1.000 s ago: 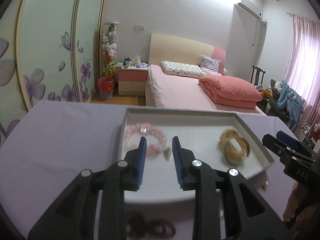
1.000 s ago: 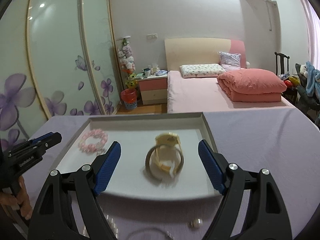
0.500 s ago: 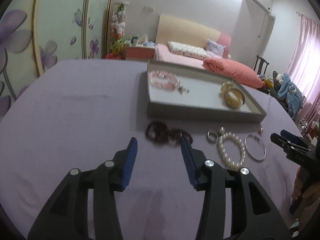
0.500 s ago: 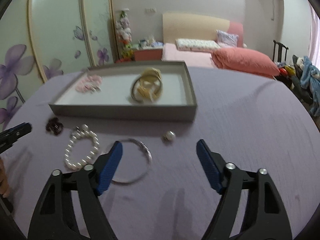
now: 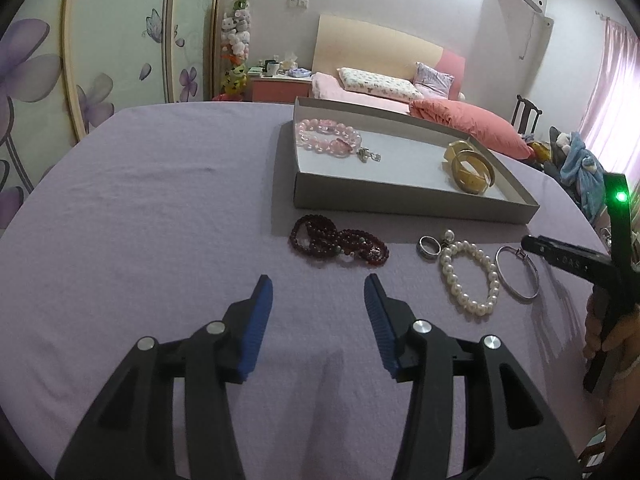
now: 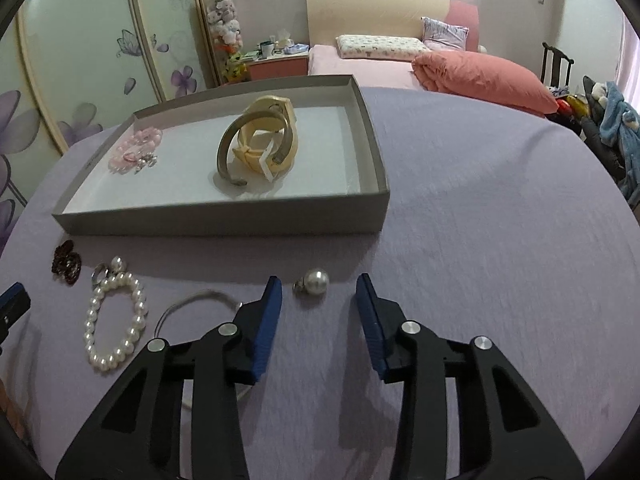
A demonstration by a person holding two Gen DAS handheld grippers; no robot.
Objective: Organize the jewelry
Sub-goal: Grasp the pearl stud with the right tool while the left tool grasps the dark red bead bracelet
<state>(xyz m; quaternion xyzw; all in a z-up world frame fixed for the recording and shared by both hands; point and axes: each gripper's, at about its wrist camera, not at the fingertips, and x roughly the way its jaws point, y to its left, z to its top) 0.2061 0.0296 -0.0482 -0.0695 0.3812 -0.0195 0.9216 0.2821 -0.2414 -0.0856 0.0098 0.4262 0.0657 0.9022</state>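
Note:
A grey tray (image 5: 412, 201) (image 6: 224, 218) on the purple cloth holds a pink bead bracelet (image 5: 328, 142) (image 6: 136, 146) and yellow bangles (image 5: 470, 166) (image 6: 260, 142). In front of it lie a dark red bead bracelet (image 5: 338, 241) (image 6: 67, 266), a silver ring (image 5: 429, 246), a pearl bracelet (image 5: 470, 276) (image 6: 114, 320), a silver hoop (image 5: 517, 274) (image 6: 200, 300) and a pearl earring (image 6: 314, 281). My left gripper (image 5: 318, 286) is open, just short of the red bracelet. My right gripper (image 6: 318, 288) is open with the pearl earring between its tips.
The table (image 5: 140, 200) is covered with purple cloth. Behind it are a bed (image 5: 380, 92) with a pink quilt, a nightstand (image 5: 280, 84) and flowered wardrobe doors (image 5: 100, 60). The right gripper's body (image 5: 580, 264) shows at the left view's right edge.
Both grippers have drawn back from over the tray to the cloth in front of it. The left one has opened wider. The right one has moved down toward the pearl earring.

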